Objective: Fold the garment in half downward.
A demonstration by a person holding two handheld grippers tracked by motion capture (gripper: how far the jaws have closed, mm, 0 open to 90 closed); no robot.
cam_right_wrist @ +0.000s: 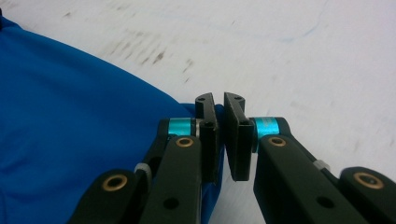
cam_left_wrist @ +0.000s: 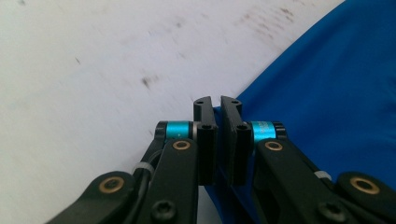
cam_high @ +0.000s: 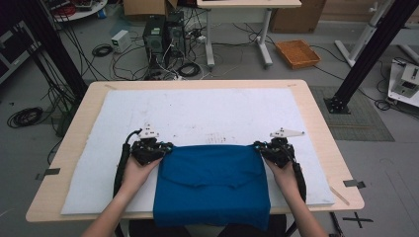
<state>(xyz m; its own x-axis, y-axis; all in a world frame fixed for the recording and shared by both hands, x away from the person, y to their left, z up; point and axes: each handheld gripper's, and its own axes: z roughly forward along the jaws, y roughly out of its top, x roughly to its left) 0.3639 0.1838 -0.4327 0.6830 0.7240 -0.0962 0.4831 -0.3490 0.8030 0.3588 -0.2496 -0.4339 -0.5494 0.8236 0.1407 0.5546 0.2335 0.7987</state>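
Observation:
A blue cloth (cam_high: 212, 182) lies folded on the white mat (cam_high: 197, 108), and its near edge hangs over the table's front. My left gripper (cam_high: 165, 147) is shut on the cloth's far left corner, my right gripper (cam_high: 259, 146) on its far right corner. In the left gripper view the black jaws (cam_left_wrist: 218, 105) pinch a thin fold of the blue cloth (cam_left_wrist: 327, 93), which spreads away to the right. In the right gripper view the jaws (cam_right_wrist: 218, 100) clamp the edge of the blue cloth (cam_right_wrist: 70, 116), which spreads to the left.
The white mat, with dark smudges, covers most of the wooden table (cam_high: 316, 123). Beyond the table the floor holds cables, computer cases (cam_high: 163, 34), an orange tray (cam_high: 297, 53) and black frame posts (cam_high: 368, 54).

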